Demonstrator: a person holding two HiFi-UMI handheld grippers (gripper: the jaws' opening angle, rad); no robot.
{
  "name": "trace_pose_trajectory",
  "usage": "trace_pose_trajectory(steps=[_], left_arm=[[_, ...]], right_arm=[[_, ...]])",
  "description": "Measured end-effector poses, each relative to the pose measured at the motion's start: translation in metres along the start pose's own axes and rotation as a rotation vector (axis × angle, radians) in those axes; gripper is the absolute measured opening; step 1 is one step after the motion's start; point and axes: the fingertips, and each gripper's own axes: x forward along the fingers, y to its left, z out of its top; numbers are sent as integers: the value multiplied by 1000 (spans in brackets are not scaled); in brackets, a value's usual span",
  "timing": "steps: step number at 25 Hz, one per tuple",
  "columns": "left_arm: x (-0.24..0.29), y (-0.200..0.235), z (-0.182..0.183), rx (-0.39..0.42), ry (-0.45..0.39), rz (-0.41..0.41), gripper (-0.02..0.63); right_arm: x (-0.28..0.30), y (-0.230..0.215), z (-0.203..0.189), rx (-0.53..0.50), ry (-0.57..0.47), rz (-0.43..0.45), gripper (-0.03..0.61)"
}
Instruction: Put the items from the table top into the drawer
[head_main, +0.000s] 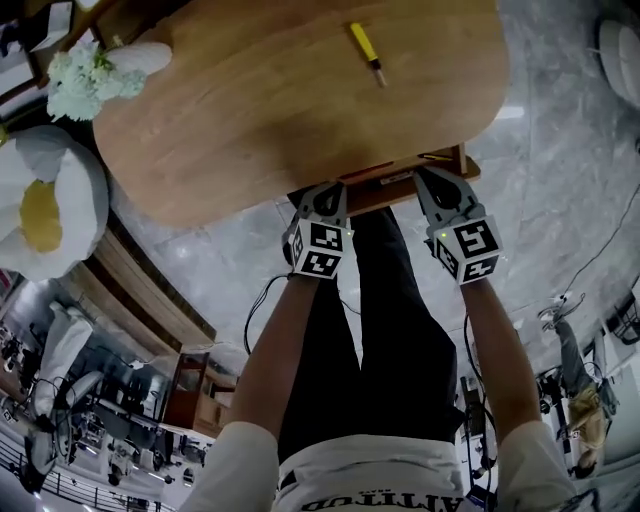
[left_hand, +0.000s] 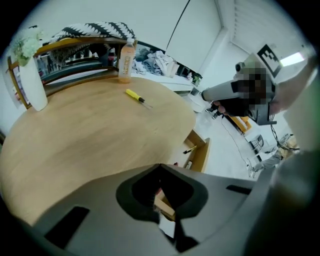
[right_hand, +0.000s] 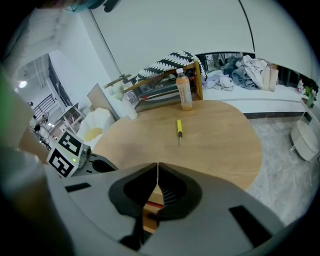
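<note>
Both jaws together: left hand-held gripper (head_main: 322, 192) and right hand-held gripper (head_main: 433, 178) at drawer (head_main: 392, 180), screwdriver (head_main: 364, 46) well beyond

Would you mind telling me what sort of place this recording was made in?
Probably a furnished living area, perhaps a lab mock-up: a wooden table with a flower vase, a clothes pile behind, and a polished stone-look floor.

Reaching down with both arms straight, left gripper (head_main: 326, 192) and right gripper (head_main: 432, 178) side by side at the drawer (head_main: 386, 186) front, the 2 jaw pairs closed.
</note>
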Motion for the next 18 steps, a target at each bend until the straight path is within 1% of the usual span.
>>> trace_pose_trajectory(steps=[5, 12, 18], left_arm=[[-13, 8, 11, -68, -49, 28, 21], [-25, 22, 22, -86, -94, 47, 21], [-23, 44, 27, -150, -123, 77, 20]], right_arm=[[11, -6, 10, -25, 22, -20, 21], [39, -17, 28, -11, 29, -23, 23], [67, -34, 41, -50, 57, -17, 49]])
